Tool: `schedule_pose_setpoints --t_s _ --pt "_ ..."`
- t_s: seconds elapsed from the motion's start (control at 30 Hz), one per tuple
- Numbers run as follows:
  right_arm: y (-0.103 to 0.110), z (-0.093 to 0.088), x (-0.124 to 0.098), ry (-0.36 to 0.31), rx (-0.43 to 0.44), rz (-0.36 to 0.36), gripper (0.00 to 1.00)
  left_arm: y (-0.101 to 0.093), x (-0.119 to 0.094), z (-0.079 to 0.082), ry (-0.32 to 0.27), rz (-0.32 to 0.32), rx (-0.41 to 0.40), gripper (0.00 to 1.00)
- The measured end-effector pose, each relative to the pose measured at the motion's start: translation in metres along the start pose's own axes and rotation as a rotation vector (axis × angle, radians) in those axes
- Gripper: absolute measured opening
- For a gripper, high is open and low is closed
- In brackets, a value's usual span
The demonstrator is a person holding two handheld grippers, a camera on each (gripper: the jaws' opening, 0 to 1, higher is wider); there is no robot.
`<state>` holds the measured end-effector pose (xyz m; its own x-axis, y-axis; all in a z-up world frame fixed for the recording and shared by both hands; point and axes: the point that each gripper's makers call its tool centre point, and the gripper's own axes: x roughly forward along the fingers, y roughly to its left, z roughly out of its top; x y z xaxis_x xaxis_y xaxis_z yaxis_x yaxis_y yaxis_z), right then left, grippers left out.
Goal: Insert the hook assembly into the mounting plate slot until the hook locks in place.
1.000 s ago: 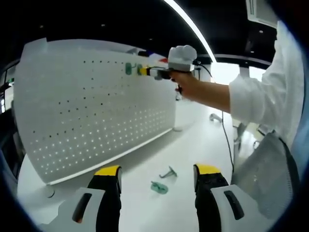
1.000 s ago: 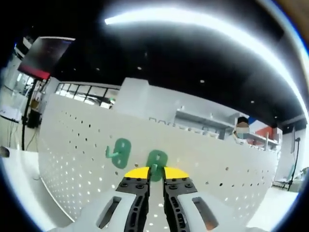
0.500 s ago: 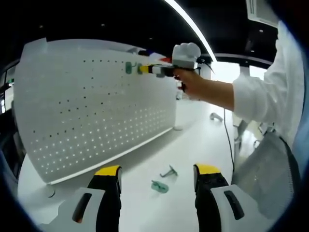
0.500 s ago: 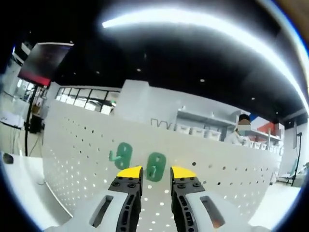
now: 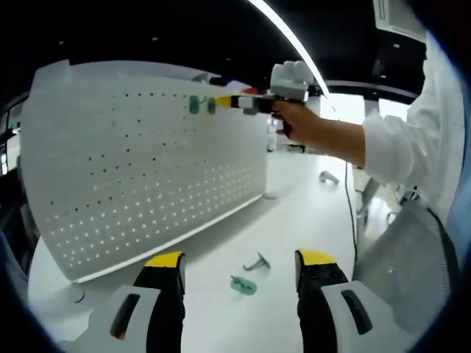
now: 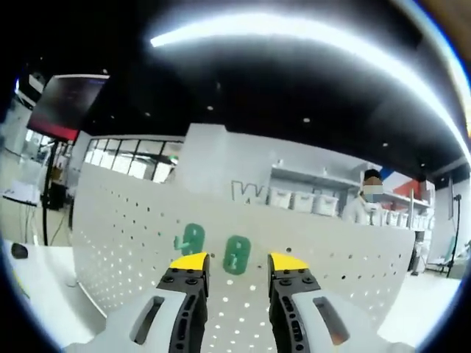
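My right gripper point(image 6: 237, 266) gapes empty before two green hooks point(image 6: 237, 254) seated low-centre on the pegboard point(image 6: 331, 272); left gripper point(image 5: 239, 263) idles wide over two spare hooks point(image 5: 243, 284) still unmounted.

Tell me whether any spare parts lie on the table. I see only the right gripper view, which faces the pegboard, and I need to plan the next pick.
Observer: Yes. A green plate lies flat on the white table, just ahead of the left tool.
Operator: Is anything beside it?
Observer: A grey metal hook lies on the table just beyond the plate, on the pegboard side.
Operator: Is the left tool holding anything?
Observer: No. Its jaws stand wide open with nothing between them, above the table.
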<state>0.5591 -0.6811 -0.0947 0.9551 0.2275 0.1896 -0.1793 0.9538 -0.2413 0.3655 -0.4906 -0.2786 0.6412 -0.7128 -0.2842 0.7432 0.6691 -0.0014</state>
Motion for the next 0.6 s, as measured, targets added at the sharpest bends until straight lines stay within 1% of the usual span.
schedule_pose_setpoints --t_s 0.3,0.6 --pt "0.007 0.003 -0.019 0.008 0.006 0.027 0.31 -0.004 0.000 0.002 -0.004 -0.010 0.013 0.62" --pt "0.015 -0.009 -0.036 0.038 0.000 0.051 0.31 -0.008 0.000 0.004 -0.006 -0.022 0.029 0.62"
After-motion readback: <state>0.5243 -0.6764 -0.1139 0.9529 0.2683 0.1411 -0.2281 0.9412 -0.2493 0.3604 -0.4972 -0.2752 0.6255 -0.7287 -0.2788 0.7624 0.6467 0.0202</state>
